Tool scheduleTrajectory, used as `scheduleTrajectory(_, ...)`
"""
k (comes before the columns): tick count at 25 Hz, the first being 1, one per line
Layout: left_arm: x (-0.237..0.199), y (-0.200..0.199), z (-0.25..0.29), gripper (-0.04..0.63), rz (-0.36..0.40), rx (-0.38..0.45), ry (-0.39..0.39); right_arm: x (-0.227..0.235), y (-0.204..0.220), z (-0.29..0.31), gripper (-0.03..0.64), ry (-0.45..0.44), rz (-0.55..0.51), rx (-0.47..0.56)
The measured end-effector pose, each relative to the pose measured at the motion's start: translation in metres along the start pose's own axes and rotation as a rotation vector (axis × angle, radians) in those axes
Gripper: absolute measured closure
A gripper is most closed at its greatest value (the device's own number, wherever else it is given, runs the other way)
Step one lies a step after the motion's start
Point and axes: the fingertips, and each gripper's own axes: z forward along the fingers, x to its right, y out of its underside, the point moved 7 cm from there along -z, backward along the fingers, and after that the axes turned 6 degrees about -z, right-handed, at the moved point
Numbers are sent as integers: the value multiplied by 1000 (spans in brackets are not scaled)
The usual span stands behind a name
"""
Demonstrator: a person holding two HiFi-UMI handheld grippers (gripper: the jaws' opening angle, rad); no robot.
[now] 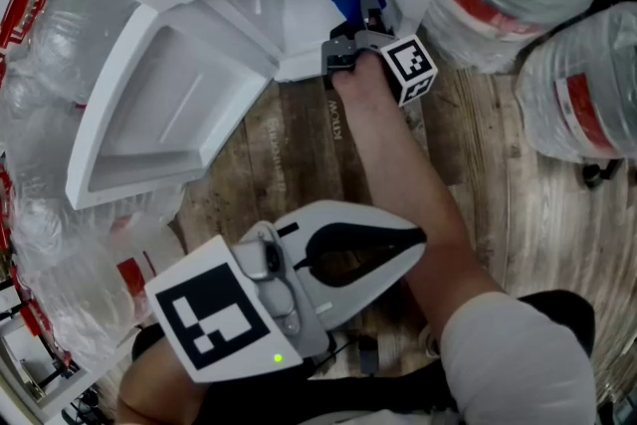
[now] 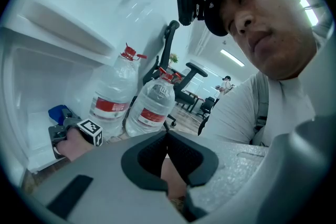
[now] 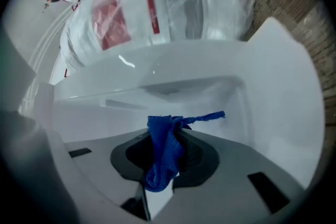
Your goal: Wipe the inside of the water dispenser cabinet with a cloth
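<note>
Blue cloth [image 3: 163,152]; white cabinet [image 1: 299,15]

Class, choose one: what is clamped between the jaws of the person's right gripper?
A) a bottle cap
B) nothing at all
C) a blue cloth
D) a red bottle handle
C: the right gripper view shows the right gripper with its jaws shut on a blue cloth, inside the white cabinet.

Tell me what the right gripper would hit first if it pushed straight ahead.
Probably the white back wall of the cabinet; the right gripper, shut on the blue cloth, points straight in. Depth is unclear.
</note>
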Motion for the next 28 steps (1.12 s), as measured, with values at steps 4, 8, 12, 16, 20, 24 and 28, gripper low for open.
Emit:
scheduleTrajectory(4, 0, 1, -3, 597, 4, 1, -4, 6, 5, 34, 540, 53, 109, -59)
scheduleTrajectory(8, -1, 2, -5, 597, -13, -2, -9, 21, 2, 36, 541, 113, 183, -78)
scheduleTrajectory(12, -2, 4, -1, 597, -10, -10, 6, 22, -2, 24, 541, 108, 227, -65)
scheduleTrajectory(16, 0, 3, 3, 597, -10, -12, 12, 26, -8, 6, 541, 133, 252, -25)
scheduleTrajectory(20, 1, 2, 5, 597, -11, -16, 13, 28, -13, -11, 541, 151, 239, -3)
scheduleTrajectory(24, 1, 2, 8, 597, -3, -24, 17, 29, -18, -19, 541, 172, 223, -11)
scheduleTrajectory(28, 3, 3, 11, 597, -2, -29, 18, 30, -22, -25, 541, 177, 198, -32)
